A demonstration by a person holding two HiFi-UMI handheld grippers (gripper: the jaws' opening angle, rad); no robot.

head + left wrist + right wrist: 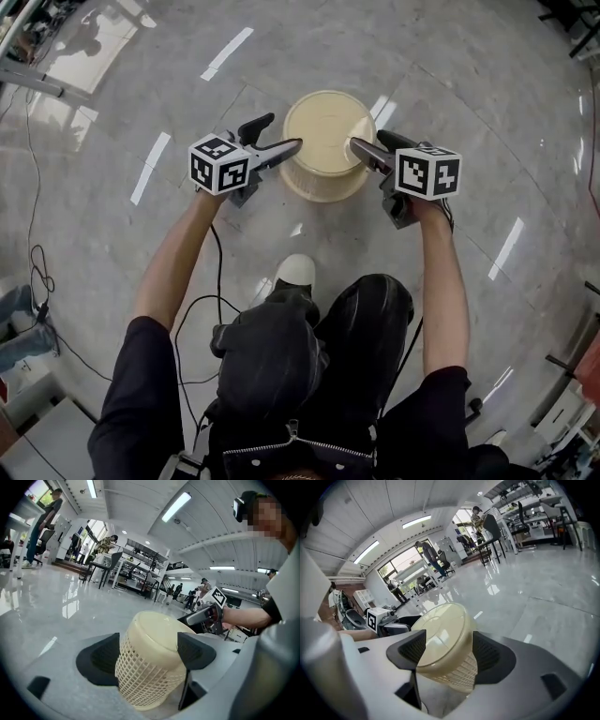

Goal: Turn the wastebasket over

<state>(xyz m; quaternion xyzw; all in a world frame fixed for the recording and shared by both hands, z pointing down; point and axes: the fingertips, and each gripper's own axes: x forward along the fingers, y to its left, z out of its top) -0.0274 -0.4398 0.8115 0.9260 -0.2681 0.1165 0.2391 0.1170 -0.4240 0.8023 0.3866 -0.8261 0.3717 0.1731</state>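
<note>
Wastebasket (pixel 328 141): cream plastic, standing upside down on the glossy grey stone floor (pixel 450 84). Solid round base faces up, lattice wall (pixel 140 677) flares down to the wider rim, which rests on the floor. The mouth is against the floor, so the inside is hidden in all views.

Left hand-held gripper (pixel 278 141): at the wastebasket's left side in the head view, jaws spread wide, tips just beside the upper wall. In the left gripper view the wastebasket fills the gap between the two dark pads, with the base edge level with them. Cannot tell whether either pad actually touches; no squeeze visible on the lattice.

Right hand-held gripper (pixel 373 148): mirror position on the wastebasket's right side, jaws likewise wide. In the right gripper view the base and upper wall sit between the pads, the left pad overlapping the base edge. Contact cannot be told here either.

Each hand-held gripper shows in the other's view across the wastebasket. Marker cubes (pixel 218 162) ride just behind the jaws, on the side nearer the person.

Person crouches directly behind the wastebasket, a white shoe (pixel 297 270) near its rim. A black cable (pixel 192 314) loops over the floor by the left arm
</note>
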